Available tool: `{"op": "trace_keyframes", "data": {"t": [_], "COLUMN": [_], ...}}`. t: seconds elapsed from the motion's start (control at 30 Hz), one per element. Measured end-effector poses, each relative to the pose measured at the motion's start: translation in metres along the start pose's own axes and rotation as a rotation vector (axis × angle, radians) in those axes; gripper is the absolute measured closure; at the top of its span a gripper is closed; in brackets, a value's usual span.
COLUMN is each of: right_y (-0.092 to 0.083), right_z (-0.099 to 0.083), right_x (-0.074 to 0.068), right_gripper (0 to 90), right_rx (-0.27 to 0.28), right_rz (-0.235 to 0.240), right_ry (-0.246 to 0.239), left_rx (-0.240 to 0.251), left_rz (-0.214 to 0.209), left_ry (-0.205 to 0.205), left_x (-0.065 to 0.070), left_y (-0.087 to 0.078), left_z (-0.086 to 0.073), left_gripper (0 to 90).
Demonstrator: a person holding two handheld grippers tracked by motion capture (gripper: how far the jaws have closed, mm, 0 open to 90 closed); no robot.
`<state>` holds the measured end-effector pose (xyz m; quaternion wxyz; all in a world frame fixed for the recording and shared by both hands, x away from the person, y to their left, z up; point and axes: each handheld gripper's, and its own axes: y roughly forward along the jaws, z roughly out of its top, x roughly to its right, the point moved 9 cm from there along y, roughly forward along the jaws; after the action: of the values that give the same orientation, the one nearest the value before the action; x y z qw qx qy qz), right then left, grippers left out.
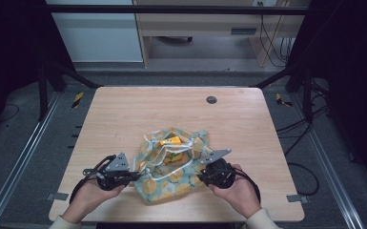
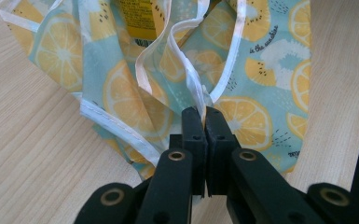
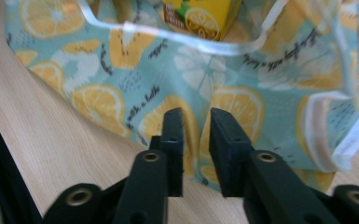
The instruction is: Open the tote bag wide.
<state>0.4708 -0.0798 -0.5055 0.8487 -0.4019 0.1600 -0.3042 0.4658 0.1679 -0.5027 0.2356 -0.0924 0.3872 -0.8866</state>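
L tool clenched on bag strap to keep mouth spread over carton; R tool released, jaws apart above fabric on surface.

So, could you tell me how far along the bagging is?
Done: the yellow carton already sits inside the lemon-print bag. In hand: the left gripper pinches the bag's white handle; the right gripper is open above the fabric. Left: probably gathering and lifting.
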Motion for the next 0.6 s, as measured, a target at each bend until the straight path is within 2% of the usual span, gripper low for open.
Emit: {"op": "trace_keyframes", "data": {"t": [0.13,0.2,0.27,0.3,0.37,0.47,0.6], "right_y": [-0.006,-0.014,-0.016,-0.018,-0.018,-0.010,0.000], "right_z": [0.005,0.014,0.017,0.026,0.031,0.049,0.057], "right_x": [-0.001,0.003,0.005,0.011,0.015,0.031,0.038], "right_gripper": [67.7,61.0,58.8,54.8,53.4,48.3,47.4], "right_rx": [0.023,0.050,0.054,0.075,0.083,0.103,0.097], "right_rz": [-0.004,-0.030,-0.041,-0.068,-0.082,-0.130,-0.147], "right_ry": [0.003,-0.001,0.001,-0.008,-0.003,-0.002,-0.002], "left_rx": [0.000,0.005,0.003,0.005,0.007,0.005,0.009], "left_rz": [0.000,-0.002,0.001,-0.001,-0.002,-0.001,-0.004], "left_ry": [0.006,-0.001,0.000,0.000,0.000,0.003,0.002], "left_x": [0.000,0.000,-0.001,0.000,0.000,-0.001,0.000], "left_y": [-0.001,0.000,0.000,0.000,0.000,-0.001,-0.001], "left_z": [0.000,0.001,0.000,0.001,0.001,0.001,0.001], "left_gripper": [88.7,88.7,88.7,88.6,88.6,88.6,88.6]}}
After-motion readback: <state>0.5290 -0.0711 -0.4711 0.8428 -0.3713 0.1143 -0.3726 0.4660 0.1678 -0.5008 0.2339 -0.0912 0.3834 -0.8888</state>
